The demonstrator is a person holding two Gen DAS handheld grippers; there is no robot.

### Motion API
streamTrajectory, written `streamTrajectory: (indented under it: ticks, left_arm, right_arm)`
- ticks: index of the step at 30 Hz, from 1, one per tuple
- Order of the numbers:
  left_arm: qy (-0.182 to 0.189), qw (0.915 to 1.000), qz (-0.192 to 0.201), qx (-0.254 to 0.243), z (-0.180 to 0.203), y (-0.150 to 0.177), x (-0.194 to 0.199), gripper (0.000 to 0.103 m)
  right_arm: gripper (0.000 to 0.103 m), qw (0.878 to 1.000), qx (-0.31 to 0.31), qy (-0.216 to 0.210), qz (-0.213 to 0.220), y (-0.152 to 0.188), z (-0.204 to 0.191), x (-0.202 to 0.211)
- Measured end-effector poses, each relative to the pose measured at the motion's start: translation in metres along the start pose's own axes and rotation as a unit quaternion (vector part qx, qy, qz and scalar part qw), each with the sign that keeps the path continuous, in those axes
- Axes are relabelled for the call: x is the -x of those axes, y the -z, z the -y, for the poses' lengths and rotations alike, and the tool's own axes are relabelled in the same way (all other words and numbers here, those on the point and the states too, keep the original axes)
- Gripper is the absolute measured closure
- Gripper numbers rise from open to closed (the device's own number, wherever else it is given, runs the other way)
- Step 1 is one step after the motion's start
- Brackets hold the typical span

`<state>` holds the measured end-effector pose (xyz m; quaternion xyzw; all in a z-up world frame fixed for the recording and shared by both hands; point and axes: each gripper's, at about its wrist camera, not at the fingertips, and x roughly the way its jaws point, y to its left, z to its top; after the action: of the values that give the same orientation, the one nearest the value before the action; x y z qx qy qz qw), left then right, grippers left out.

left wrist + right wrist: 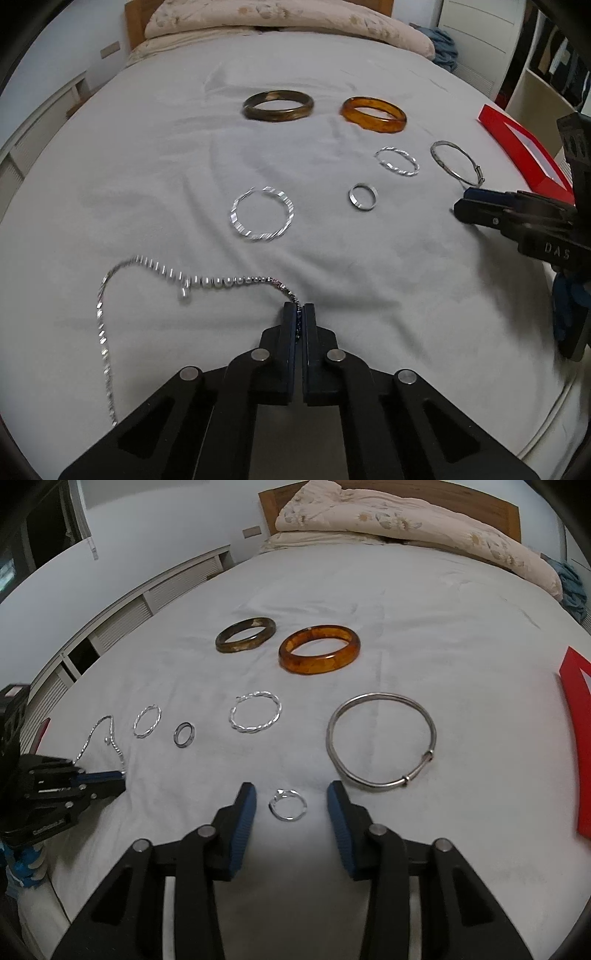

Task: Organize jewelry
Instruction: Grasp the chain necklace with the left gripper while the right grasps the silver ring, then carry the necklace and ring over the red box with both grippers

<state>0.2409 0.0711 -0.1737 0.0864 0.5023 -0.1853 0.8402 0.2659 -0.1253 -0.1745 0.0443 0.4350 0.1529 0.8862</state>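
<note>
My left gripper [299,308] is shut on one end of a silver beaded necklace [155,273] that trails left across the white bed sheet [147,166]. My right gripper [291,794] is open, its jaws on either side of a small silver ring [288,804] lying on the sheet. Farther out lie a dark green bangle [279,105], an amber bangle [373,113], two twisted silver bracelets [262,214] [397,161], a plain silver band [362,196] and a thin silver bangle [382,742]. The left gripper also shows in the right wrist view [120,773].
A red box [524,147] lies at the bed's right edge. Pillows [388,513] and a wooden headboard stand at the far end. White cabinets run along the left wall. The right gripper [465,210] reaches in from the right in the left wrist view.
</note>
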Motion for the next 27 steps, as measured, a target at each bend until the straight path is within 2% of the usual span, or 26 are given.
streamTrajectory:
  ticks: [3,8,15,21,27]
  left_arm:
    - [0.006,0.9998,0.004,0.019,-0.001,-0.003,0.000,0.103]
    - [0.043,0.9958,0.013,0.080,-0.008,-0.001,0.007,0.101]
    - [0.084,0.9881,0.044,0.121,0.007,-0.005,0.030,0.101]
    - [0.104,0.9807,0.080,0.145,0.018,-0.015,0.063,0.101]
    - [0.109,0.9771,0.112,0.144,0.032,-0.024,0.102,0.101]
  right_arm:
    - [0.083,1.000,-0.001,-0.006,-0.002,0.000,0.002,-0.001]
    - [0.084,1.000,0.012,-0.009,-0.004,0.002,-0.001,0.001]
    - [0.084,1.000,0.010,-0.014,0.001,0.002,-0.004,0.018]
    - [0.084,0.999,0.012,-0.018,0.024,-0.003,-0.012,0.051]
    - [0.084,0.998,0.016,-0.014,0.053,-0.007,-0.019,0.099]
